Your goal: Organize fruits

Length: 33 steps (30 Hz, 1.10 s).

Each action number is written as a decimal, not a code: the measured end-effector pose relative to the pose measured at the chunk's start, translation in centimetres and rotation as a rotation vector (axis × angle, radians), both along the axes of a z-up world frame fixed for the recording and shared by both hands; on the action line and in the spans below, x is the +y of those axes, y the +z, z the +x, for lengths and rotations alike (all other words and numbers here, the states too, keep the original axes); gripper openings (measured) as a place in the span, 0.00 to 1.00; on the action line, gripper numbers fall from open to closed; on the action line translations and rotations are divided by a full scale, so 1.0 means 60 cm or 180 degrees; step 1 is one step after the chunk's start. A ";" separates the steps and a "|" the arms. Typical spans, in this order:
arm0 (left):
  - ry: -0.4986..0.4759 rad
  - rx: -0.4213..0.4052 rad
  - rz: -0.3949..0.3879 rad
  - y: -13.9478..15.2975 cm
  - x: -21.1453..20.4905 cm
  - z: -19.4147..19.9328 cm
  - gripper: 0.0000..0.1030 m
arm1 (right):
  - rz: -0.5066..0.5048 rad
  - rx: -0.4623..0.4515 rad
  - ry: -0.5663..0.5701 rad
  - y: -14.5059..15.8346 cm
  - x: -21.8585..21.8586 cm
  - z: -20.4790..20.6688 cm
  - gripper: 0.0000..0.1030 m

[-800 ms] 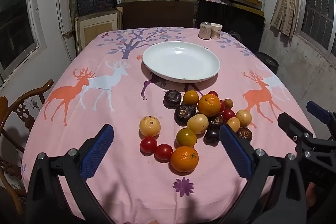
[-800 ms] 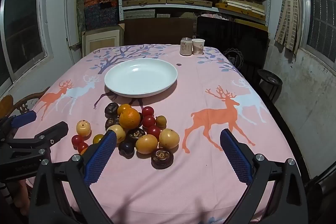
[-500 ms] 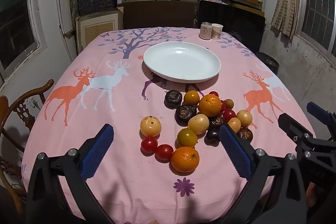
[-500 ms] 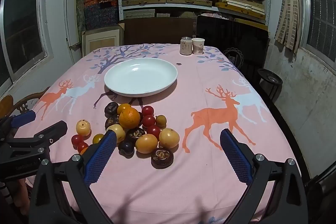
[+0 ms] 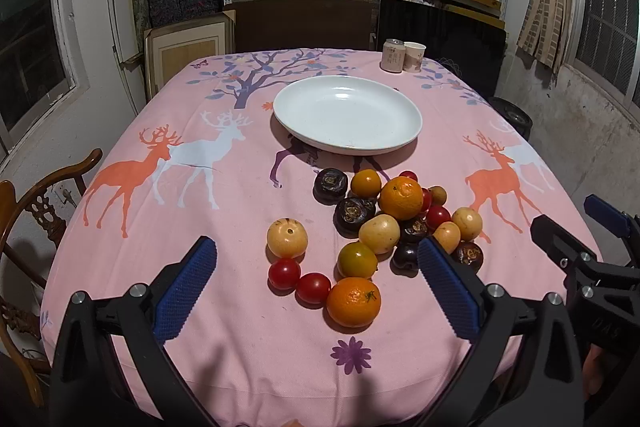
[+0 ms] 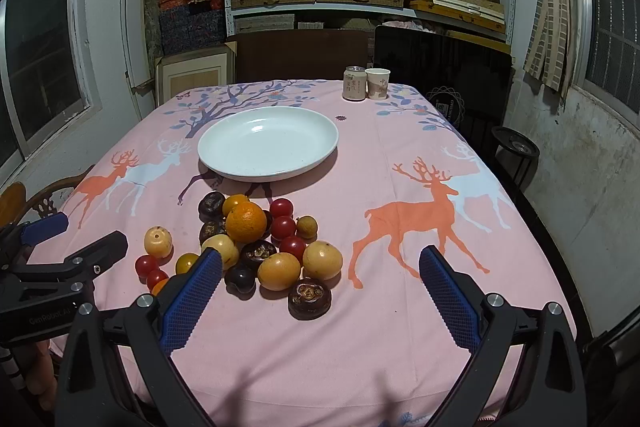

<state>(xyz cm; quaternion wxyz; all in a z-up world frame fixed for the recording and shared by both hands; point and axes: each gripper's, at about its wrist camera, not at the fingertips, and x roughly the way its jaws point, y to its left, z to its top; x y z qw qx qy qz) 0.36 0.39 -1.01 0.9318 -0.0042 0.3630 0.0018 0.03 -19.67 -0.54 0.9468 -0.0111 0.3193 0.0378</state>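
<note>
Two grippers hang above the near edge of the table (image 5: 120,147), both with jaws spread wide and nothing between them. The left gripper (image 5: 316,283) points at the fruits (image 5: 376,223), which lie in a loose heap on the pink cloth just in front of the white plate (image 5: 347,115). The right gripper (image 6: 320,287) sits right of that heap. Beyond the plate stand a can (image 6: 355,83) and cup (image 6: 377,83), touching.
</note>
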 end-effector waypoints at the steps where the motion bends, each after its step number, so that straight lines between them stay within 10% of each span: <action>1: -0.0002 0.0002 0.0001 0.002 -0.001 0.000 0.96 | 0.0002 0.0001 -0.0001 0.000 -0.001 -0.002 0.97; 33: 0.0002 0.0070 0.0009 0.000 -0.003 0.009 0.96 | 0.0030 0.0084 0.0006 -0.003 -0.003 0.009 0.97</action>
